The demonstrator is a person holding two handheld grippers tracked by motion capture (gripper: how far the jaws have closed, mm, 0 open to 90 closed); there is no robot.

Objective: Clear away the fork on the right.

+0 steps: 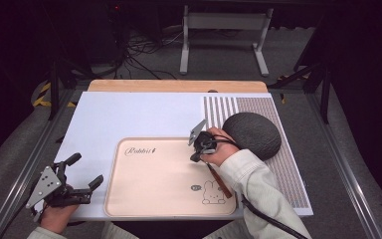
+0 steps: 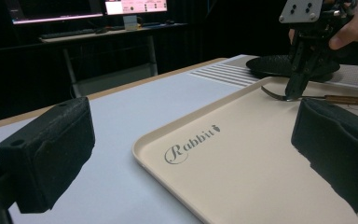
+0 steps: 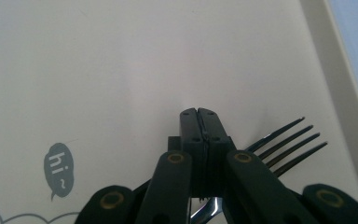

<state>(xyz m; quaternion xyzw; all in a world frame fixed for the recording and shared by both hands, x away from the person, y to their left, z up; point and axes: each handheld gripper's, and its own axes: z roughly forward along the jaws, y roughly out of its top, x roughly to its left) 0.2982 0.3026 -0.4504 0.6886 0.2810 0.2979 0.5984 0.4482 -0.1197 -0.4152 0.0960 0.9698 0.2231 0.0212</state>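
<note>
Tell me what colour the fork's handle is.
Reddish-brown, like wood: the fork handle shows best in the high view.

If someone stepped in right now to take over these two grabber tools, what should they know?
Right gripper: shut on the fork, its tines just above or on the tray; contact cannot be told.
Left gripper: open, holding nothing, beside the tray's left edge.
A dark round pad lies on the mat right of the tray.
Done: fork grasped. Left, probably: setting it down and letting go.
</note>
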